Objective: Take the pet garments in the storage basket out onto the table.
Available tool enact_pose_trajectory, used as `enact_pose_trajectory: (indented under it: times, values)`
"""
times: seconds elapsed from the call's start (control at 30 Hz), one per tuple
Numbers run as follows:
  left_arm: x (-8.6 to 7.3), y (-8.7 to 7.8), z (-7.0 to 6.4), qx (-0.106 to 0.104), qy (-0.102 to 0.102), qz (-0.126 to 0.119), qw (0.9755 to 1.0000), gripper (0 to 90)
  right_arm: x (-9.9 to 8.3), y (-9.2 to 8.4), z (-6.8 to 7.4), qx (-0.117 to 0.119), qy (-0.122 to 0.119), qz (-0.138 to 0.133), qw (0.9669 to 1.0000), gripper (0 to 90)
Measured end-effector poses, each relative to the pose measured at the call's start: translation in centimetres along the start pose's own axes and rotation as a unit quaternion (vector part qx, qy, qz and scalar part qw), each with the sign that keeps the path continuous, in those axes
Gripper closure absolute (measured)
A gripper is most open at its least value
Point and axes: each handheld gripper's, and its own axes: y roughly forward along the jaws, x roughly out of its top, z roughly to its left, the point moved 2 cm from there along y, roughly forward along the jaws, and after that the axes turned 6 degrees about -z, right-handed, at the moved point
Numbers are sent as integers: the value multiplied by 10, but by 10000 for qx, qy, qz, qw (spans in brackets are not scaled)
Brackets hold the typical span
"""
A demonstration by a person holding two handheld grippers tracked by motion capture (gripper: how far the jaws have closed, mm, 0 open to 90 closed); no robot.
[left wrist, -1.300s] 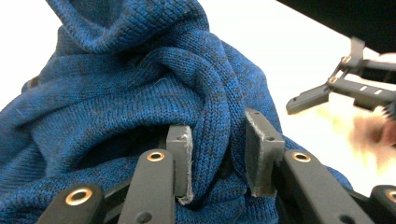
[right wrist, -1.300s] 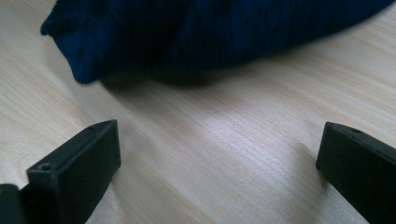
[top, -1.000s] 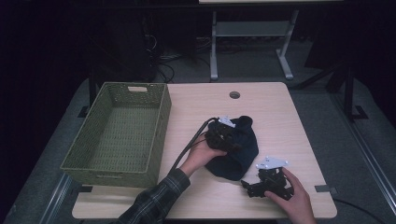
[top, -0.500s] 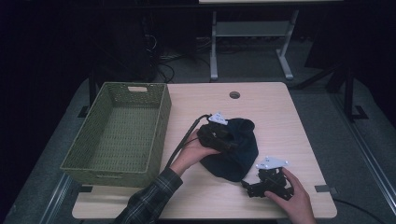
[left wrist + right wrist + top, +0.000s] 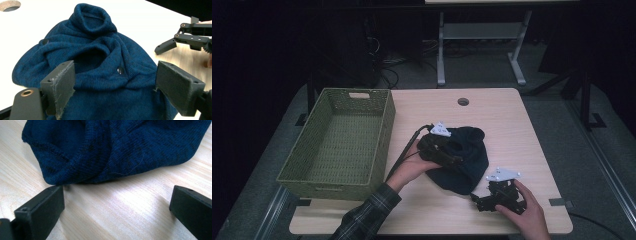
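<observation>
Hovering over blue knit garment (image 5: 105, 62), left claw (image 5: 115, 87) just opened wide, right claw (image 5: 117, 212) gaping beside its hem

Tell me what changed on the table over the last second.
The left hand-held gripper has just opened its jaws, releasing the crumpled dark blue knitted garment, and shifted slightly over it. The right hand-held gripper, the woven green basket and the garment stayed put.

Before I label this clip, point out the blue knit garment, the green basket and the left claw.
blue knit garment (image 5: 100, 82): left gripper view, on its rumpled middle.
green basket (image 5: 384, 127): high view, on its right wall.
left claw (image 5: 113, 86): left gripper view, midway between its open pads.
</observation>
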Motion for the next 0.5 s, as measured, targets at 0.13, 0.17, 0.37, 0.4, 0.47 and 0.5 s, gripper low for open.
enact_pose_trajectory:
  times: [0.13,0.17,0.37,0.4,0.47,0.5]
  values:
    - [-6,-9,-2,87,9,-25,10000,160,0,0,0,4,5,3,10000,0]
    - [-8,-11,-3,110,35,-11,9999,160,0,0,0,4,5,1,10000,0]
    - [-17,-21,-6,210,14,3,9998,161,0,0,0,3,0,0,10000,0]
    - [-21,-25,-7,258,-27,-28,9997,160,0,0,0,3,-1,1,10000,0]
    - [-26,-28,-9,272,-62,-48,9996,161,0,0,0,3,-1,-3,10000,0]
    - [-28,-30,-9,282,-36,-13,9996,160,0,0,0,3,2,-1,10000,0]
